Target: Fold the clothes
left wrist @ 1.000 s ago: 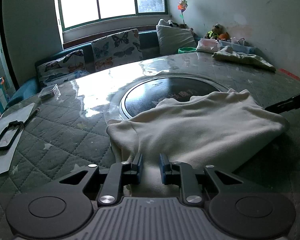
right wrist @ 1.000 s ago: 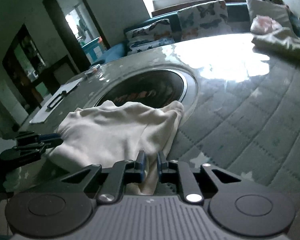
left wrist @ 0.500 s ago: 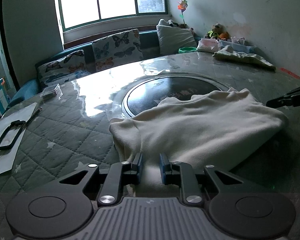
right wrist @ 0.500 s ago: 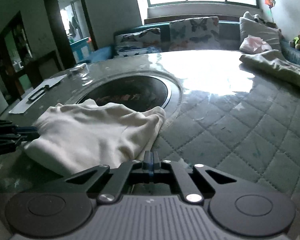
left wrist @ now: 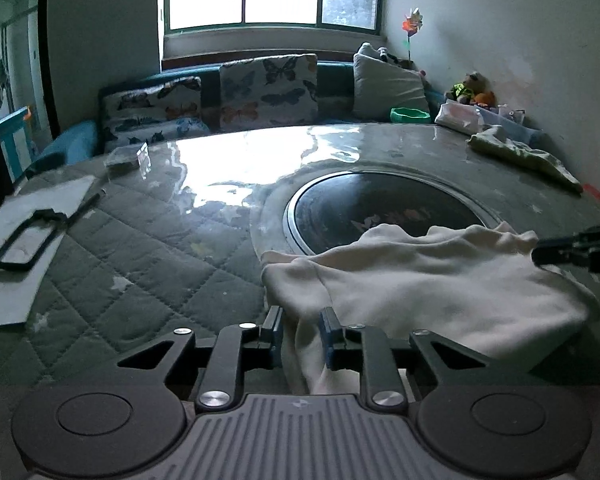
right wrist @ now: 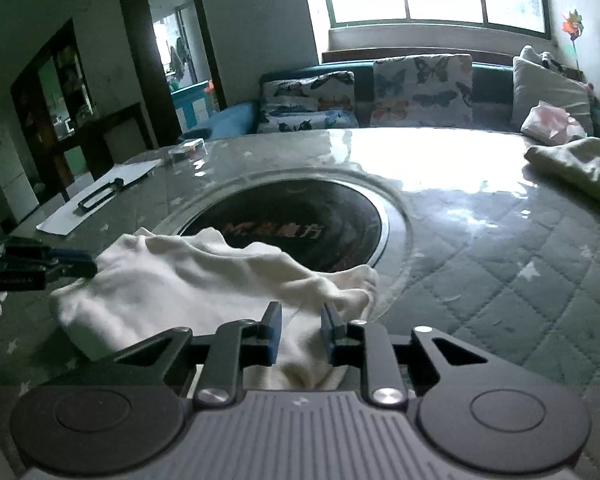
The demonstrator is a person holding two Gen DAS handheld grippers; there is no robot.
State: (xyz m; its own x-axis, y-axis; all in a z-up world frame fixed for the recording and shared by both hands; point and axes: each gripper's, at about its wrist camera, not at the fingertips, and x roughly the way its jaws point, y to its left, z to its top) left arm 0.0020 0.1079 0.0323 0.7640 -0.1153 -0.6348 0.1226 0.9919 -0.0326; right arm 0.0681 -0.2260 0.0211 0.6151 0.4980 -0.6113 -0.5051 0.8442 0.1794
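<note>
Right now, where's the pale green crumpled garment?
The pale green crumpled garment lies at the far right edge of the grey quilted round table in both views, beyond the black round centre plate, apart from the cream garment.

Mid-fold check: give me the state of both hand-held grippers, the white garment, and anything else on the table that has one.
Left hand-held gripper: open, cloth lying between its fingers.
Right hand-held gripper: open, cloth between its fingers.
White garment: folded over, rumpled, partly overlapping the dark round inset.
Greenish garment: unfolded heap at the table's far edge.
Clear box: whether it is shut cannot be told.
</note>
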